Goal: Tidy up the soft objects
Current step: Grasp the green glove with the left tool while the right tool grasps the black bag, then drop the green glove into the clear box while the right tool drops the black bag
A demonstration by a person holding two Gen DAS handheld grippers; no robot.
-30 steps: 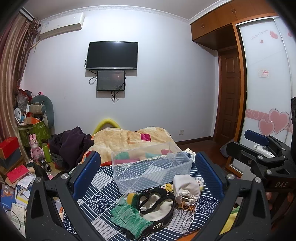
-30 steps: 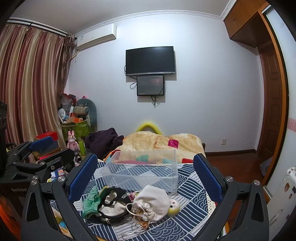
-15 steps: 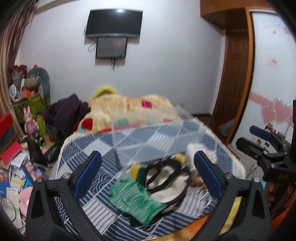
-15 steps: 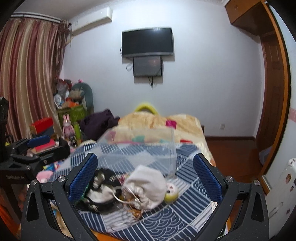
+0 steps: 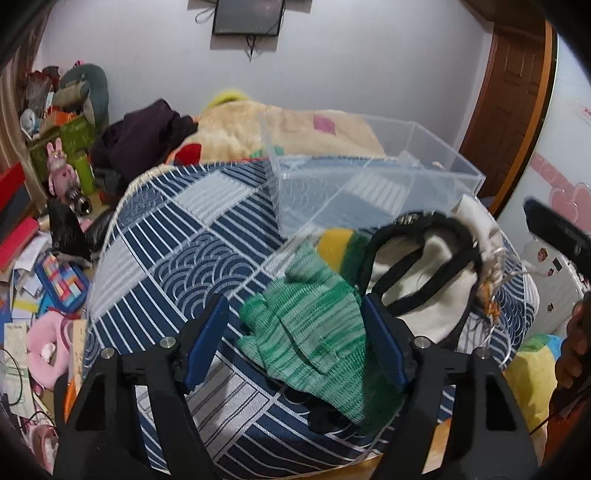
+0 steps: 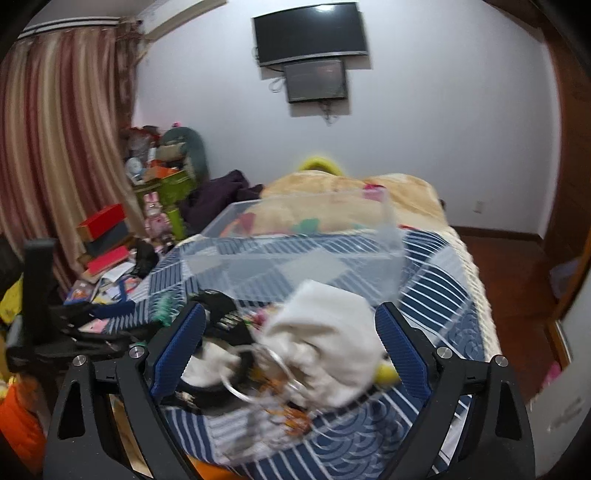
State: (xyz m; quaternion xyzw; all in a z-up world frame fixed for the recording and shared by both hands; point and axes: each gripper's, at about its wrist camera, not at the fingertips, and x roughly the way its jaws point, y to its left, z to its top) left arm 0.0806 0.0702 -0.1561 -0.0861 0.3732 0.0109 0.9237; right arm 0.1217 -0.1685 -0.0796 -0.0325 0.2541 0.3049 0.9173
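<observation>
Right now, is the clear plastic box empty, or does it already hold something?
Empty. Through the clear plastic box only the patterned bedspread shows; the green glove lies outside.

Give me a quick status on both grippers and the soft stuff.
Left gripper open, straddling the green glove. Right gripper open around the white pouch. Clear bin empty behind; nothing blocking.

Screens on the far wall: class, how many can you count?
2. The large TV hangs highest; the smaller screen is mounted directly below it. None seems hidden.
</observation>
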